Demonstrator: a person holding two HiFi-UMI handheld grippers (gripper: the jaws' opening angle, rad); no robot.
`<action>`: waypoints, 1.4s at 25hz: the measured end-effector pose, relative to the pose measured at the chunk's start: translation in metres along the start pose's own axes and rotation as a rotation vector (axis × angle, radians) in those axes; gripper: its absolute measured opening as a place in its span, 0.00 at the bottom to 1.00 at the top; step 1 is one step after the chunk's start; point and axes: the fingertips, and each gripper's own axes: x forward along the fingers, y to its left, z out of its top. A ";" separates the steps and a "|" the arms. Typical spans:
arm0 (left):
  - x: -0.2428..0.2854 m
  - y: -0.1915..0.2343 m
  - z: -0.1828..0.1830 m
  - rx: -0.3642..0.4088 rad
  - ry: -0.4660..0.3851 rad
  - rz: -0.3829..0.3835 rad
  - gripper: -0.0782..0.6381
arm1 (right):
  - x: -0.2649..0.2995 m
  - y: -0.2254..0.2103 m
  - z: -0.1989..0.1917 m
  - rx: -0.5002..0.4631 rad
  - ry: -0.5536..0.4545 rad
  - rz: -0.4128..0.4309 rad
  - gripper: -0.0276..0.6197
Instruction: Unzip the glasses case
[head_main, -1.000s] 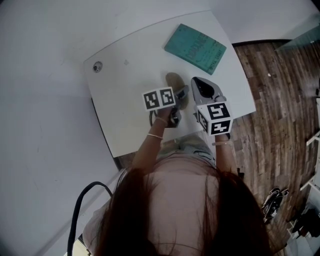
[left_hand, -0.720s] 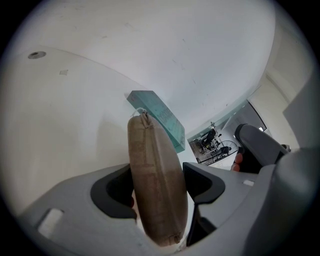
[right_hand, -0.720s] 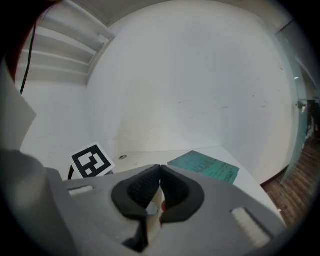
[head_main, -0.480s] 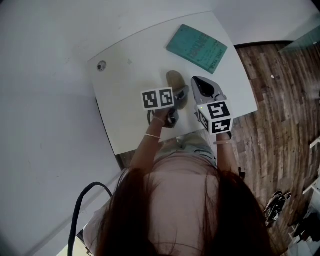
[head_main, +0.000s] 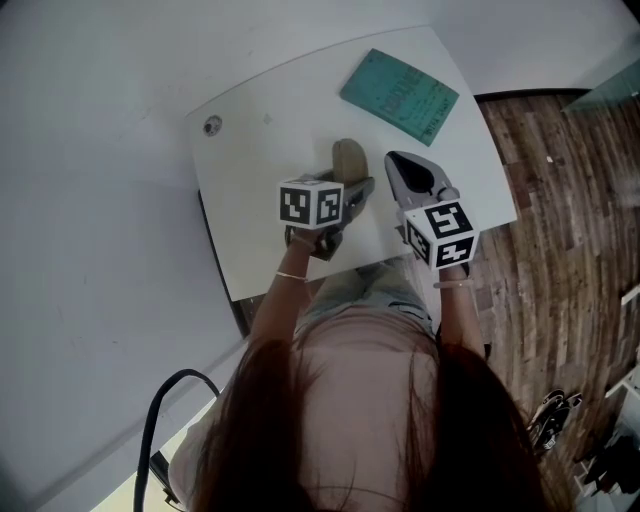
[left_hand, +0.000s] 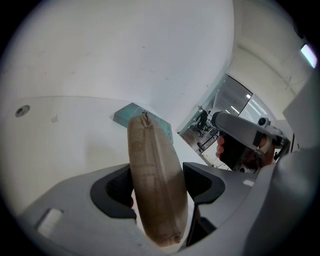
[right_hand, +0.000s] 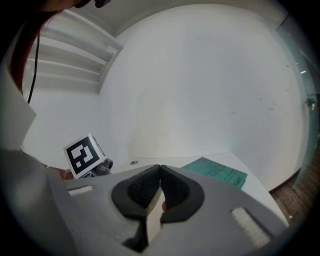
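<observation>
I read office-like room: white desk (head_main: 255, 150), bare white wall (head_main: 100, 200), wood-plank floor (head_main: 560, 230), glass partition (left_hand: 239, 100), wall shelves (right_hand: 70, 55).

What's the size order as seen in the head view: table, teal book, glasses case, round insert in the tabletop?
Largest to smallest:
1. table
2. teal book
3. glasses case, partly covered, still clearly smaller than the book
4. round insert

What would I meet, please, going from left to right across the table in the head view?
Small round hole → left gripper, closed on the glasses case → right gripper, jaws shut. The teal book spans several of these, so it is left out.
</observation>
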 end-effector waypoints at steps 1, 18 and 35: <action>-0.004 -0.002 0.000 0.017 0.002 -0.004 0.54 | -0.001 0.003 0.002 -0.001 -0.004 0.011 0.05; -0.073 -0.011 0.026 0.273 0.024 -0.071 0.54 | -0.004 0.052 0.047 -0.002 -0.063 0.129 0.05; -0.127 -0.008 0.037 0.453 0.117 -0.195 0.54 | 0.005 0.084 0.080 0.045 -0.075 0.246 0.09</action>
